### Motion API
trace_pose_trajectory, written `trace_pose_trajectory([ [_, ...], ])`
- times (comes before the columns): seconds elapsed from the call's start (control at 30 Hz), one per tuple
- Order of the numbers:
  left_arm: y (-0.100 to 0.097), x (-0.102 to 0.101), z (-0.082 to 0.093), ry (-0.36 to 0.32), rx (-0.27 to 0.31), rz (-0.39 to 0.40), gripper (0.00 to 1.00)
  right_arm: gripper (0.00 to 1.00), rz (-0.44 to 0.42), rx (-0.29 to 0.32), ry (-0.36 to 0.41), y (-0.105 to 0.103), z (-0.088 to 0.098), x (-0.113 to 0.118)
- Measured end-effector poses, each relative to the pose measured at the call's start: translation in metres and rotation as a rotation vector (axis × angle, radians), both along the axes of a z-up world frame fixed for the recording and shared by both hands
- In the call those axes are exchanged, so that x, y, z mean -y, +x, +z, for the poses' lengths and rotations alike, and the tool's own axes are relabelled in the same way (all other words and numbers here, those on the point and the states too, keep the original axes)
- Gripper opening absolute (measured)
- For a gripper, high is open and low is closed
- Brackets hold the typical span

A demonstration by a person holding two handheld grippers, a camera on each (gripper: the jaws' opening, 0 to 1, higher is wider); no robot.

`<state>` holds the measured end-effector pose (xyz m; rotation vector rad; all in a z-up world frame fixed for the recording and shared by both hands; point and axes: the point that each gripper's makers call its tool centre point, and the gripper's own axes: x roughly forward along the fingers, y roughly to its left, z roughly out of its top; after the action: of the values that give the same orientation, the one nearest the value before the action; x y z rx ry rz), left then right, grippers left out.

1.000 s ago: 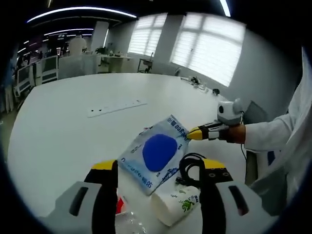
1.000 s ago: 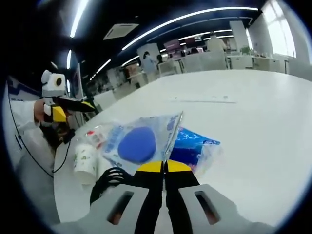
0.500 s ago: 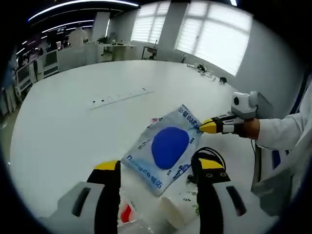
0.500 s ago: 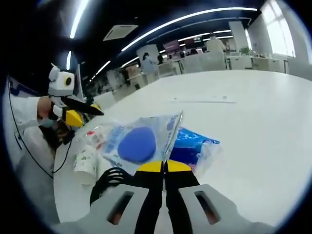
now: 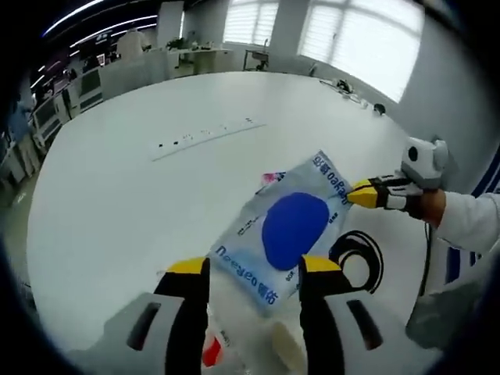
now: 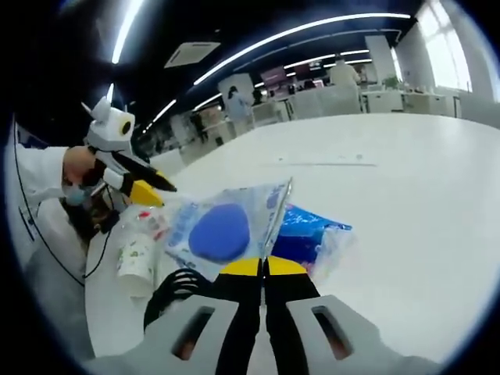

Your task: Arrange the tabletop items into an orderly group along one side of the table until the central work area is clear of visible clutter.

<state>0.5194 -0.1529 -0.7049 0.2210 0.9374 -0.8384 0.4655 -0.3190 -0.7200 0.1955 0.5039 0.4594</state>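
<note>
A clear plastic bag with a round blue pad inside (image 5: 293, 230) lies tilted on the white table (image 5: 117, 203). My right gripper (image 6: 263, 266) is shut on the bag's edge (image 6: 221, 232); the same gripper (image 5: 361, 192) enters the left gripper view from the right. My left gripper (image 5: 251, 268) is open, its yellow tips on either side of the bag's near end. That left gripper (image 6: 160, 190) hovers just left of the bag in the right gripper view. A blue packet (image 6: 308, 233) lies under the bag.
A coiled black cable (image 5: 355, 251) lies beside the bag. A paper cup (image 6: 134, 258) lies on its side next to a red-and-white packet (image 6: 152, 223). A socket strip (image 5: 207, 137) is set into the table farther off. A person's white sleeve (image 5: 469, 230) is at the right.
My left gripper has moved forward and toward the bag, so its tips now flank the bag's near end. The right gripper has stayed still, shut on the bag.
</note>
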Motion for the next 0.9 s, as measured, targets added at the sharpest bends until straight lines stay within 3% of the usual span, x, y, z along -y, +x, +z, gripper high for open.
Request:
trace_pose_trajectory([
  [0.07, 0.002, 0.004, -0.001, -0.01, 0.011, 0.002, 0.43, 0.0, 0.001, 0.003, -0.001, 0.0, 0.0, 0.0],
  [0.1, -0.002, 0.003, -0.004, 0.003, -0.028, 0.025, 0.43, 0.0, 0.001, 0.004, -0.001, 0.0, 0.0, 0.0],
  [0.17, -0.001, 0.008, -0.005, -0.012, -0.034, 0.028, 0.45, 0.0, 0.003, 0.005, -0.001, 0.0, -0.001, 0.0],
  [0.23, -0.004, 0.001, -0.012, 0.051, -0.066, 0.037, 0.4, 0.0, 0.001, 0.005, 0.002, 0.0, -0.001, 0.0],
  [0.27, -0.001, 0.006, -0.011, 0.032, -0.05, 0.036, 0.39, 0.0, 0.001, 0.005, 0.004, 0.0, -0.002, 0.0],
  [0.33, 0.003, 0.004, -0.014, 0.042, -0.072, 0.087, 0.41, 0.0, -0.001, 0.004, 0.008, 0.0, -0.003, 0.001],
  [0.47, 0.005, 0.003, -0.019, 0.059, -0.09, 0.104, 0.38, 0.0, -0.003, 0.005, 0.015, 0.0, -0.003, 0.0],
  [0.73, 0.007, -0.002, -0.029, 0.086, -0.099, 0.115, 0.22, 0.0, -0.006, 0.005, 0.022, 0.0, -0.004, 0.001],
  [0.9, 0.006, -0.004, -0.035, 0.097, -0.107, 0.121, 0.17, 0.0, -0.003, 0.004, 0.019, 0.001, -0.005, 0.001],
])
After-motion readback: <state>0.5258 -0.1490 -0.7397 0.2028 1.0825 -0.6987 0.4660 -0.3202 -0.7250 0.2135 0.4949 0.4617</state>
